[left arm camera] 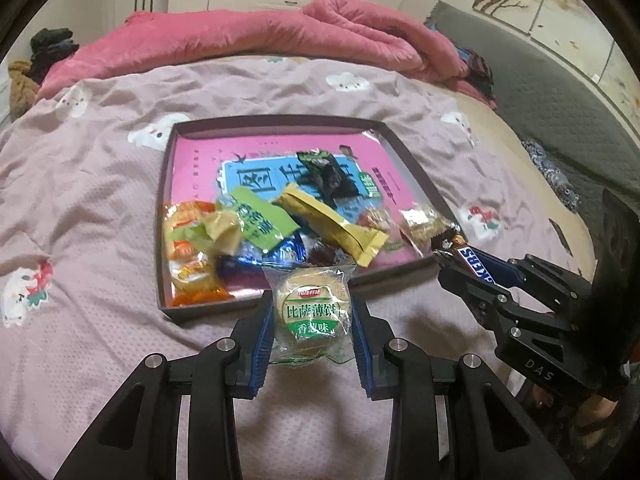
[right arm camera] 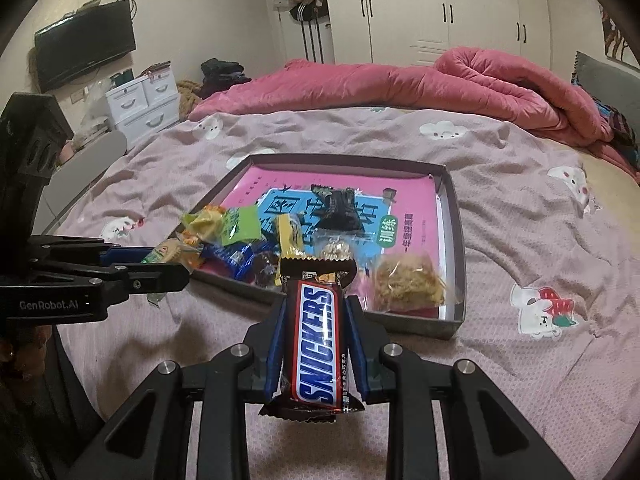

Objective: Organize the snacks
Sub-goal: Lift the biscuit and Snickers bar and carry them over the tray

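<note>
A dark shallow box [left arm camera: 280, 120] [right arm camera: 452, 264] with a pink printed sheet inside lies on the bed and holds several wrapped snacks at its near end. My left gripper [left arm camera: 312, 304] is shut on a round biscuit pack [left arm camera: 310, 314] in clear wrap with a green label, just above the box's near rim; it also shows at the left of the right wrist view [right arm camera: 168, 268]. My right gripper [right arm camera: 314, 312] is shut on a Snickers bar [right arm camera: 318, 344], held before the box's near rim. In the left wrist view that gripper [left arm camera: 452, 266] and the Snickers bar [left arm camera: 476, 266] are at the box's near right corner.
The bed has a mauve sheet [left arm camera: 100, 184] with cartoon prints. A rolled pink quilt [left arm camera: 280, 36] lies behind the box. A grey headboard cushion [left arm camera: 560, 92] is on the right. White drawers [right arm camera: 144, 104], a TV [right arm camera: 86, 46] and wardrobes [right arm camera: 440, 8] stand beyond the bed.
</note>
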`<state>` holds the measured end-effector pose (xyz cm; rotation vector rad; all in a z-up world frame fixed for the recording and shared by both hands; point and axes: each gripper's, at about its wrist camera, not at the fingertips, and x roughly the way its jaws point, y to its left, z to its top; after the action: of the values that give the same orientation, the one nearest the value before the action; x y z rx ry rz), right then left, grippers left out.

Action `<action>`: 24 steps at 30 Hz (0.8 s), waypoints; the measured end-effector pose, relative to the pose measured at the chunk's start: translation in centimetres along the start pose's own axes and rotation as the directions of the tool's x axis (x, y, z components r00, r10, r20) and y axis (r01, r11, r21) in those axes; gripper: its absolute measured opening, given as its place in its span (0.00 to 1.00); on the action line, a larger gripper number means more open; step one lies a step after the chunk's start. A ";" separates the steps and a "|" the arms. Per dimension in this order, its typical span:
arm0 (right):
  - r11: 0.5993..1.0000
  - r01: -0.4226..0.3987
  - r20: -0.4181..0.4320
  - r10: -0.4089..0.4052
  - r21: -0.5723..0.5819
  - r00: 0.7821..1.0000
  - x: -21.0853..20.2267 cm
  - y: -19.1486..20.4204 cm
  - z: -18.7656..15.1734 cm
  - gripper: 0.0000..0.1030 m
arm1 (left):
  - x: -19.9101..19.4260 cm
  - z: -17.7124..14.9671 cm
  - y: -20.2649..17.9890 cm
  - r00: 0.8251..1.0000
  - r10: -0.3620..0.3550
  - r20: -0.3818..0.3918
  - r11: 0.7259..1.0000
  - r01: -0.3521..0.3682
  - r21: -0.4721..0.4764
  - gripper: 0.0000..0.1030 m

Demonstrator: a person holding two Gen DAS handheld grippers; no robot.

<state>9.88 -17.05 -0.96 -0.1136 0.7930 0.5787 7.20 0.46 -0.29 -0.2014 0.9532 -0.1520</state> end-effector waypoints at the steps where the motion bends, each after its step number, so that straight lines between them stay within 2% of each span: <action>1: 1.000 0.001 0.003 -0.001 0.002 1.000 0.0 0.0 0.1 0.28 | -0.1 0.0 0.1 1.000 0.001 0.003 1.000 -0.001 -0.002 0.36; 24: 0.998 0.044 0.047 -0.047 0.050 0.998 -0.6 -0.8 1.4 0.28 | -1.2 1.1 1.4 0.998 0.029 0.063 0.999 -0.026 -0.043 0.36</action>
<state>10.88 -17.54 0.38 -0.0724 0.7551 0.5169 7.43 2.19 0.95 -0.2305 0.8961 -0.0994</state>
